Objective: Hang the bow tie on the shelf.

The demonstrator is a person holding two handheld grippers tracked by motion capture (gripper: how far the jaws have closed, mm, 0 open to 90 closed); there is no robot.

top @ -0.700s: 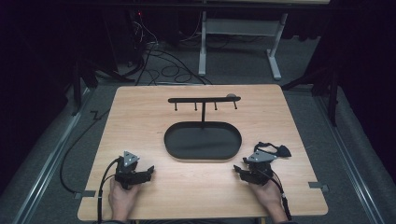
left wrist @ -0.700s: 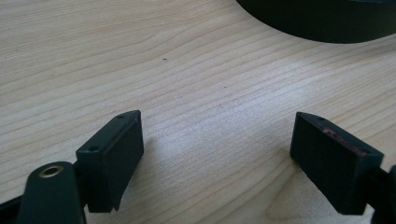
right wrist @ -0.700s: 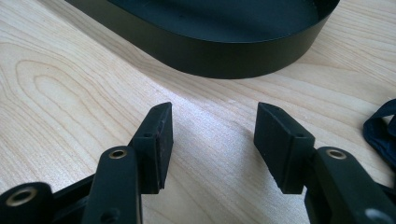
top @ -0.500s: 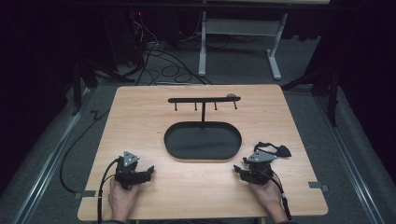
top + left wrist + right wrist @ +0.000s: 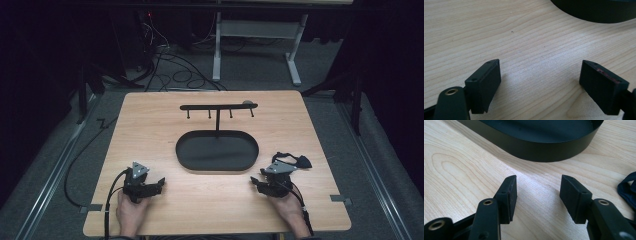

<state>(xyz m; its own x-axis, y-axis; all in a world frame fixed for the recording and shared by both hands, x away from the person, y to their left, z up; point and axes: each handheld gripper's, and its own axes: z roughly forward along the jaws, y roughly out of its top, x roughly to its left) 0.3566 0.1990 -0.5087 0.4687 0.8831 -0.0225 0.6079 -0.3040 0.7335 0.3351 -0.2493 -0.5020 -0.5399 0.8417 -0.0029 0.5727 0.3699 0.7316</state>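
No readable text, label, brand, number or sign appears anywhere. The wooden worktop (image 5: 150, 125) shows bare grain, and the black oval tray (image 5: 217, 151) and black hook rack (image 5: 218, 106) carry no markings that can be made out.

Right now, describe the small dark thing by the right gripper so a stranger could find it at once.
Start at the wooden table and its black oval tray. Go to the tray's right end, where the right gripper rests. Just beyond it lies a small crumpled dark cloth: the only soft, loose thing there; everything else is rigid.
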